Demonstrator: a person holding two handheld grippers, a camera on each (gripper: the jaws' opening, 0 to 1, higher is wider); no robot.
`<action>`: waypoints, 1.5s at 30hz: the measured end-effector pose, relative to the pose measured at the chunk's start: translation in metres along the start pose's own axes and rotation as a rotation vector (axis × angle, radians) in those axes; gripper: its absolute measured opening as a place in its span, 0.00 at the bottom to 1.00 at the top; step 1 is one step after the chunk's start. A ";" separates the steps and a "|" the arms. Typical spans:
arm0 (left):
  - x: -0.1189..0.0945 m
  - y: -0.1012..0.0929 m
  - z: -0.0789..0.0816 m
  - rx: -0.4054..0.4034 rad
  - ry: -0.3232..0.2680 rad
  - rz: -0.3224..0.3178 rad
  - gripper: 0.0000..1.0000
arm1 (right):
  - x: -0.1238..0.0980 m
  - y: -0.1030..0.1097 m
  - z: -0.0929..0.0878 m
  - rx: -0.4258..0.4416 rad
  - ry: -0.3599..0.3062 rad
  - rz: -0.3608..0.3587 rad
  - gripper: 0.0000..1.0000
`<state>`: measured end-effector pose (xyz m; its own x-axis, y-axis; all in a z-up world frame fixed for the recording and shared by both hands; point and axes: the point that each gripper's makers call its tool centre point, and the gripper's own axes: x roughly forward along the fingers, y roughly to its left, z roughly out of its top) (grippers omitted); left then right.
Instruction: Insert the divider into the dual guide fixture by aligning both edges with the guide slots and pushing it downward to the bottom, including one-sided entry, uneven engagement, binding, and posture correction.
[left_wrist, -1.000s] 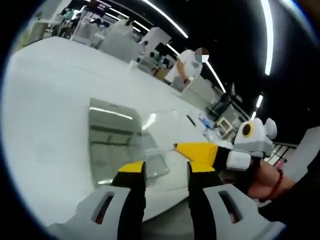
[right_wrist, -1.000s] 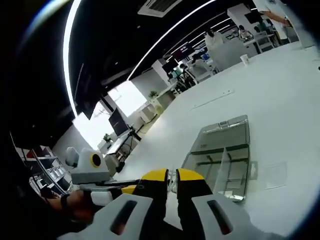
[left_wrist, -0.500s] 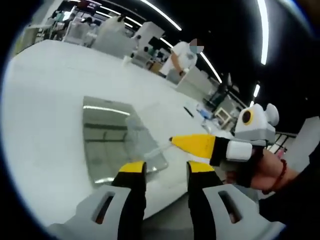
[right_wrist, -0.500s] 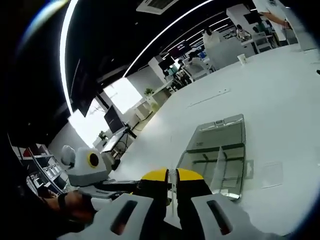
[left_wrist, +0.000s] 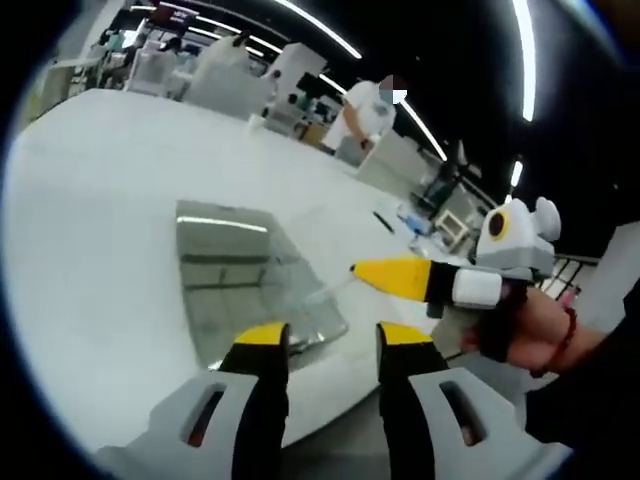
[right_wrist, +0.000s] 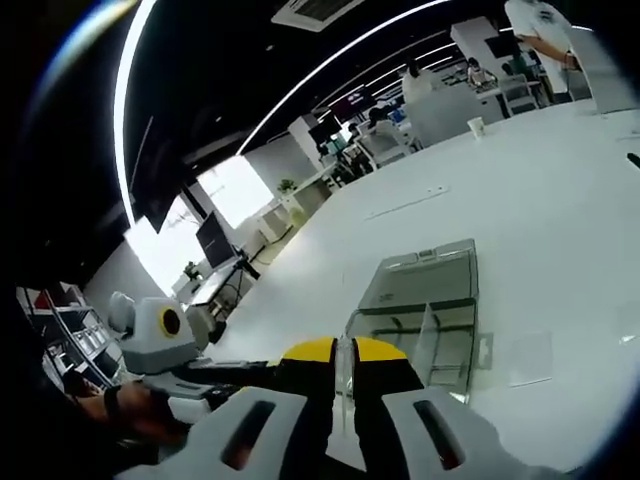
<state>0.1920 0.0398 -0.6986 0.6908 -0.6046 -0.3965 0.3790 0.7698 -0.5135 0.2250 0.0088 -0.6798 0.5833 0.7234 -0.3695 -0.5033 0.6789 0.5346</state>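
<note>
Right gripper view: right claw (right_wrist: 343, 352) still pinching clear divider (right_wrist: 428, 338) above fixture (right_wrist: 425, 300); left claw (left_wrist: 325, 340) remains open.

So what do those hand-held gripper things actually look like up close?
Each gripper is pale grey plastic with slotted shoulders, black jaws and bright yellow tips, as on the left gripper and the right gripper. Seen from the side, the right gripper tapers to a yellow point behind a white band. The hand holding it wears a black fingerless glove and a red bead bracelet.
</note>
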 end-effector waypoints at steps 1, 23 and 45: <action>-0.001 0.001 0.000 0.014 0.002 -0.002 0.36 | 0.001 0.000 0.000 0.003 0.000 -0.003 0.00; -0.035 0.040 0.016 0.207 0.001 -0.020 0.50 | 0.023 -0.003 -0.007 0.092 -0.007 -0.168 0.00; -0.038 0.055 0.008 0.246 0.026 -0.091 0.56 | 0.034 -0.009 -0.015 0.130 -0.002 -0.281 0.00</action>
<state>0.1919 0.1066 -0.7053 0.6321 -0.6764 -0.3781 0.5797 0.7366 -0.3485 0.2403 0.0293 -0.7084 0.6894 0.5093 -0.5151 -0.2363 0.8303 0.5048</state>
